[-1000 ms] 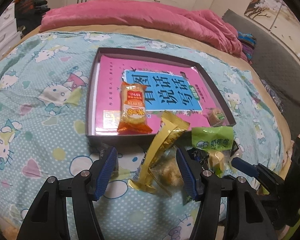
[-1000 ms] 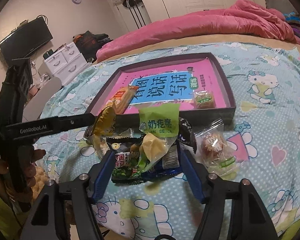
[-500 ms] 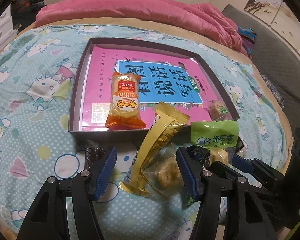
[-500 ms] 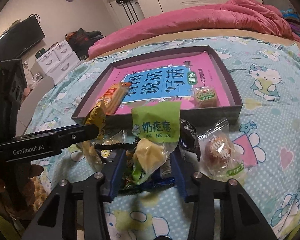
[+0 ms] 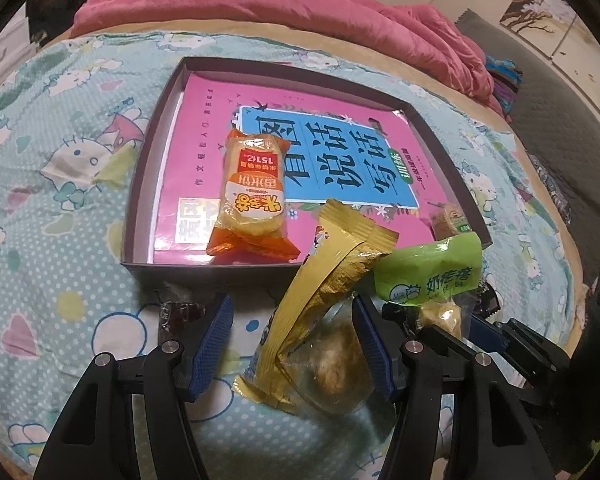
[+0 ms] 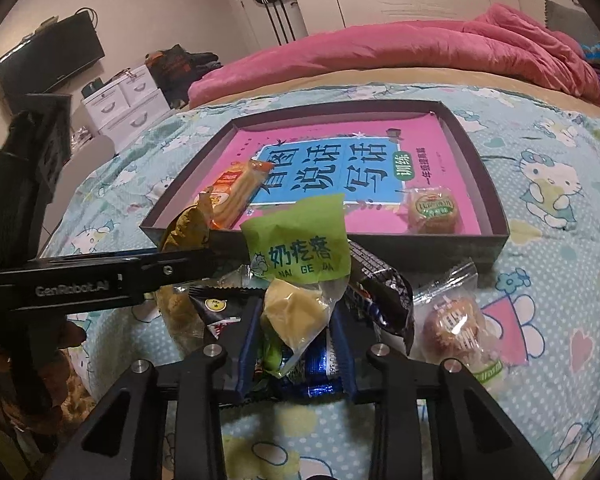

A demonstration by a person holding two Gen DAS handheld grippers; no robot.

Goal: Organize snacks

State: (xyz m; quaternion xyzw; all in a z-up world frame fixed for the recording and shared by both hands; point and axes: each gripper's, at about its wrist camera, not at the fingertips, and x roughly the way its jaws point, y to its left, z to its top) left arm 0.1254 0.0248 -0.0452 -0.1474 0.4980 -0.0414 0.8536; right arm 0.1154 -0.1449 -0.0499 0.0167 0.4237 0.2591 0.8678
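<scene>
Left wrist view, from left to right: a printed cotton bedsheet (image 5: 52,184) with cartoon cats and dots covers the bed; on it sits a shallow rectangular box (image 5: 140,216) of dark, matte card, lined by a glossy pink book cover (image 5: 204,148) with a blue panel. An orange crinkled film packet (image 5: 252,200) holding pale round crackers lies flat inside the box, near its front wall. The left tool (image 5: 292,340) stands open, its ribbed blue pads apart; between them, untouched by either pad, lie a long gold foil wrapper (image 5: 328,280) and a clear bag with a brownish lump (image 5: 332,364). To the right, a green-topped packet (image 5: 432,276) rises beside the right tool's black frame. Right wrist view, left to right: the left tool's black arm crosses the frame; the right tool (image 6: 296,344) is closing on the clear lower part of the green-topped packet (image 6: 296,312), which holds a pale yellow lump, its pads just at the film; contact cannot be confirmed. A black foil packet (image 6: 384,292) and a clear-wrapped round pastry (image 6: 452,324) lie just beside it on the sheet. A small round wrapped cake (image 6: 432,208) sits in the box's right front corner.
</scene>
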